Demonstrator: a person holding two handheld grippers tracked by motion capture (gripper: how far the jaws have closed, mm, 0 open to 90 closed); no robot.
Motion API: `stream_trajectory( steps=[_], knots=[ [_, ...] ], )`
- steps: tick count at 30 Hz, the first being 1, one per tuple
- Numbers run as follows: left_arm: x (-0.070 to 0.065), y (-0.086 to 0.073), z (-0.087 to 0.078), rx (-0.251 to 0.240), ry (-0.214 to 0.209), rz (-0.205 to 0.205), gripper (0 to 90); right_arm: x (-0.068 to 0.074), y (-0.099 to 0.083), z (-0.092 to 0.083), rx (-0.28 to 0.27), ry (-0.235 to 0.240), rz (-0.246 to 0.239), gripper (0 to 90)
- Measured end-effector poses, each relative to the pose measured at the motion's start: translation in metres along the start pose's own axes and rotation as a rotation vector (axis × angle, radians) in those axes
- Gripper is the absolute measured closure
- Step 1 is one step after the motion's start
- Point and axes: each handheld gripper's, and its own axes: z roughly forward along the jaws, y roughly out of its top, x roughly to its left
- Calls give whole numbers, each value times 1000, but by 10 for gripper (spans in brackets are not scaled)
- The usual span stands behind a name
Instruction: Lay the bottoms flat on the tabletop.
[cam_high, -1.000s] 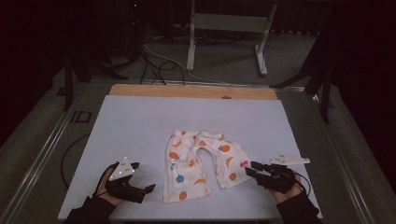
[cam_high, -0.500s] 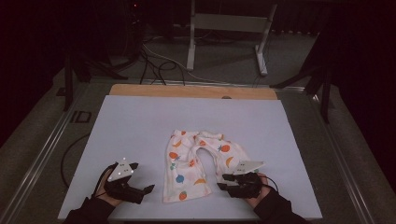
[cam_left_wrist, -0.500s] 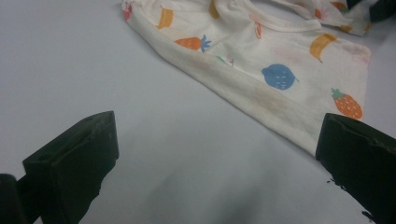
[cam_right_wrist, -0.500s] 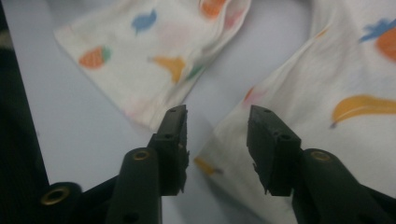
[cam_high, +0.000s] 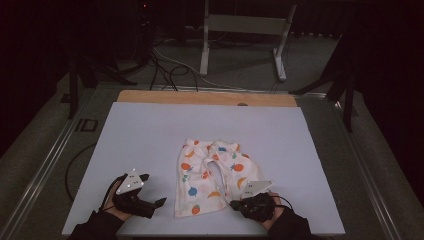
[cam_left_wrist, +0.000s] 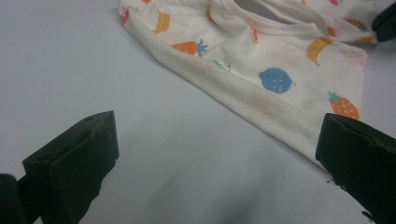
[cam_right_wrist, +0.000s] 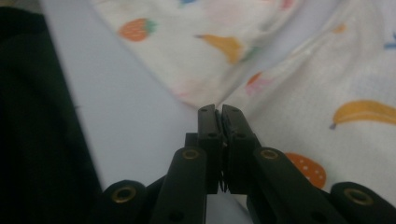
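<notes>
Near the table's (cam_high: 150, 135) front edge lie the fruit-print baby trousers (cam_high: 212, 175), spread flat for handling. Right tool (cam_high: 234, 204) has just clenched at a leg's hem, apparently pinching cloth; left tool (cam_high: 161, 202) waits released beside the other leg.

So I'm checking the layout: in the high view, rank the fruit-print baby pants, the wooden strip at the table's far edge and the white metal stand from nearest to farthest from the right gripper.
1. Fruit-print baby pants, right at the right gripper.
2. Wooden strip, along the table's far edge.
3. White metal stand, on the floor beyond the table.
</notes>
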Motion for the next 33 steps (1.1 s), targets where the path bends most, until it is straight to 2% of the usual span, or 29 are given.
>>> stream_trajectory(
  steps=[2,3,4,5,6,7,8,9,11,13,14,16,17,18,19,22,26,28,29,30,31,33],
  knots=[
    [-1,2,0,-10,-9,1,3,5,1,0,4,53,1,870],
    [-1,3,0,-14,-12,3,3,7,1,1,17,96,7,858],
    [-2,6,0,-18,-12,13,3,7,1,2,26,119,4,824],
    [-2,8,0,-18,-11,19,3,7,1,1,8,159,-2,758],
    [-1,12,1,-31,-15,23,3,6,3,-1,-19,170,15,716],
    [0,14,1,-40,-18,21,3,0,7,-7,-66,174,30,580],
    [1,17,2,-65,-22,25,3,-10,14,-19,-137,138,50,537],
    [2,20,4,-59,-19,30,3,-10,14,-19,-137,138,50,537],
    [5,28,7,-75,-3,49,3,-27,23,-33,-211,87,89,475],
    [9,38,11,-58,4,16,3,-45,30,-43,-266,32,133,496],
    [13,45,14,-13,10,-26,3,-51,33,-46,-281,12,140,496],
    [20,52,19,-29,7,-75,3,-68,41,-50,-288,-49,161,514],
    [22,55,22,-31,24,-84,1,-78,46,-51,-301,-72,168,515],
    [26,60,26,-34,39,-86,1,-95,54,-49,-300,-106,198,530],
    [28,63,28,-31,33,-84,1,-95,54,-49,-300,-106,198,530],
    [39,78,42,-26,41,-69,1,-119,65,-40,-297,-138,233,541],
    [54,95,62,20,43,-105,2,-149,78,-18,-272,-172,294,600],
    [61,101,74,49,56,-113,3,-166,86,3,-221,-182,345,640],
    [63,102,78,61,60,-115,3,-166,86,3,-221,-182,345,640],
    [67,104,85,82,62,-118,25,-171,90,16,-184,-189,353,654],
    [70,104,90,91,67,-122,25,-171,90,16,-184,-189,353,654],
    [74,104,100,96,77,-140,63,-172,90,27,-142,-199,351,660]
  ],
)
